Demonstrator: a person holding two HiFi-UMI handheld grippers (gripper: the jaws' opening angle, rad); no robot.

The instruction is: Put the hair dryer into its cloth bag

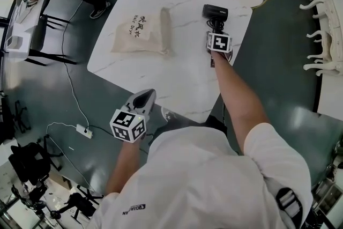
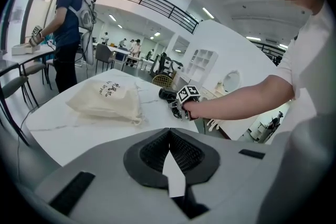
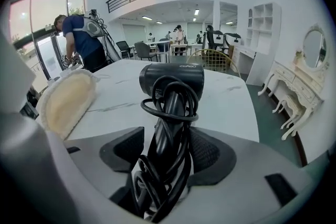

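Left gripper (image 1: 149, 95) jaws together; right gripper (image 1: 215, 28) jaws wide around black cord-wrapped hair dryer (image 3: 170, 78); rumpled cream cloth bag (image 1: 140, 32).

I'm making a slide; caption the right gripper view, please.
Right gripper, jaws open, straddles the cord-wrapped handle of a black hair dryer on the marble table, cloth bag at left.

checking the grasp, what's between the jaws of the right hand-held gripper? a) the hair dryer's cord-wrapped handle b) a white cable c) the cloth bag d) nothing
a: in the right gripper view the hair dryer has its black cord-wrapped handle between the open jaws of the right hand-held gripper; the cloth bag lies apart.
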